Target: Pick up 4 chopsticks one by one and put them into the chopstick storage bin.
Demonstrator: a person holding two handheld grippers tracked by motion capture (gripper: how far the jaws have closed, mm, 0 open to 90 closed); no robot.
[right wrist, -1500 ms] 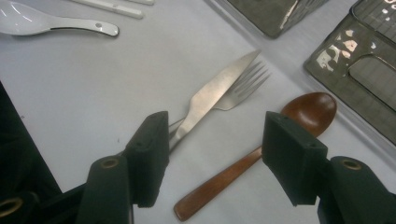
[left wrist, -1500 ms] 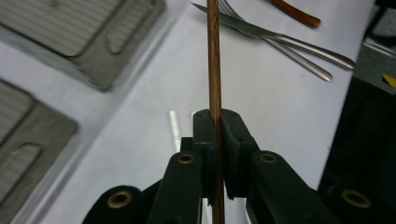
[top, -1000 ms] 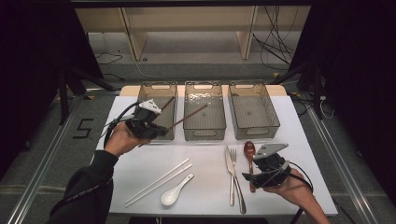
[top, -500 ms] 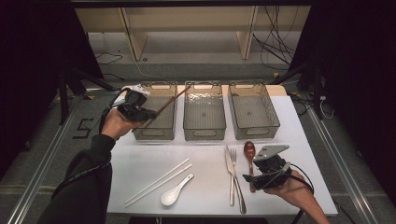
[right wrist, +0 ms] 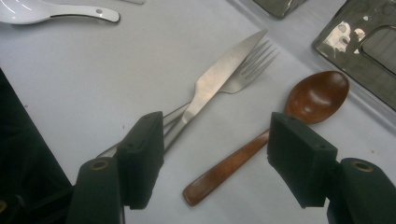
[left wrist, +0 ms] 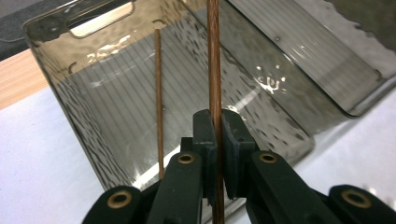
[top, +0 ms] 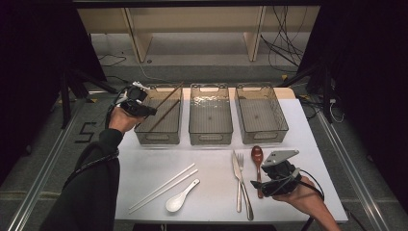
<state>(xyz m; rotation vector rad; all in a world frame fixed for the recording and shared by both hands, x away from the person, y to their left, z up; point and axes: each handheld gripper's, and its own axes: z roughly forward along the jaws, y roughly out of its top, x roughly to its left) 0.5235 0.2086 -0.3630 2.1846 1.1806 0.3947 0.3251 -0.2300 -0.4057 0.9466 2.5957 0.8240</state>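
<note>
Brown chopstick [left wrist: 214,60] is pinched tight in left gripper [left wrist: 217,135] over the left bin [top: 144,137], beside its twin [left wrist: 159,98]; it should be lowered before release. Right gripper [right wrist: 212,161] is held spread over wooden spoon [right wrist: 280,126].

Left gripper [left wrist: 215,122] jaws are clamping a brown chopstick [left wrist: 214,56] running up frame centre. A second chopstick [left wrist: 159,98] is leaning inside the smoky bin [left wrist: 289,60], left of centre.
</note>
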